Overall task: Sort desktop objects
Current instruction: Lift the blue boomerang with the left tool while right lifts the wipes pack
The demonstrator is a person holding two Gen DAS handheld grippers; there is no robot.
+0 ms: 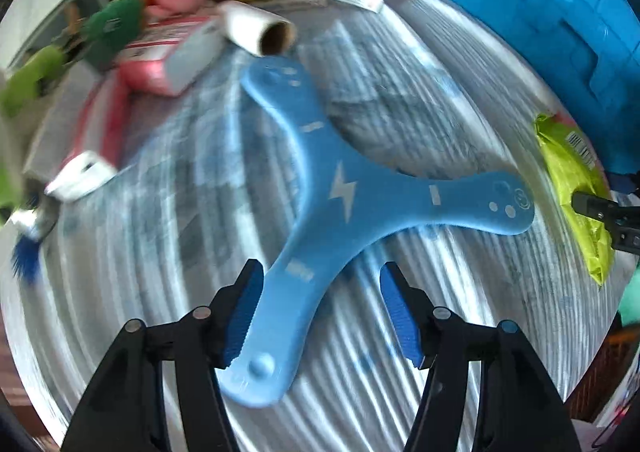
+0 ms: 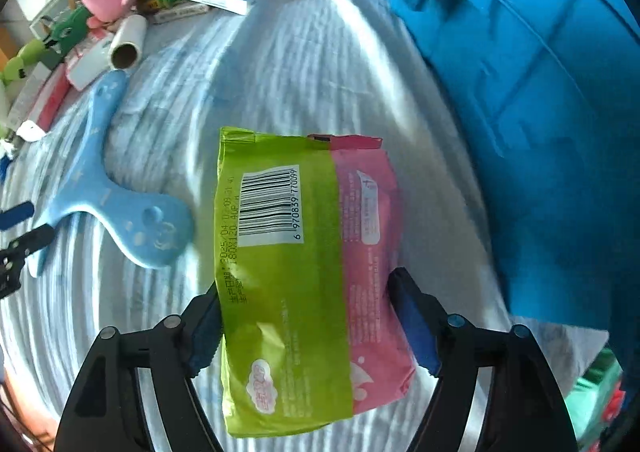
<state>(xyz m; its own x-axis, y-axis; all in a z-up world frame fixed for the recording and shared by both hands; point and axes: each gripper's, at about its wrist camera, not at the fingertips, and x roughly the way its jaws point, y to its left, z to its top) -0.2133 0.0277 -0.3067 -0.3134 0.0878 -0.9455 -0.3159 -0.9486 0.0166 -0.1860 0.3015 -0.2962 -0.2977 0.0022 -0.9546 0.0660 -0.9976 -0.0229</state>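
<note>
While the right tool (image 2: 306,316) pinches the green-and-pink wipes pack (image 2: 304,272) above the striped cloth (image 2: 300,64), beside the big blue crate (image 2: 520,112), the left tool (image 1: 320,310) sits spread around one arm of the blue boomerang (image 1: 340,188), only its left pad touching. Looks like mid-sort: pack goes crate-ward next, I'd guess.

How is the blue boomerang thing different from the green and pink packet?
The boomerang is one plain blue colour with three flat arms; the packet is a soft rectangle, half green, half pink, with a barcode. The boomerang has a white lightning bolt, the packet has small print. The left gripper has only one pad against the boomerang; the right gripper clamps the packet from both sides. Both are over the striped cloth.
</note>
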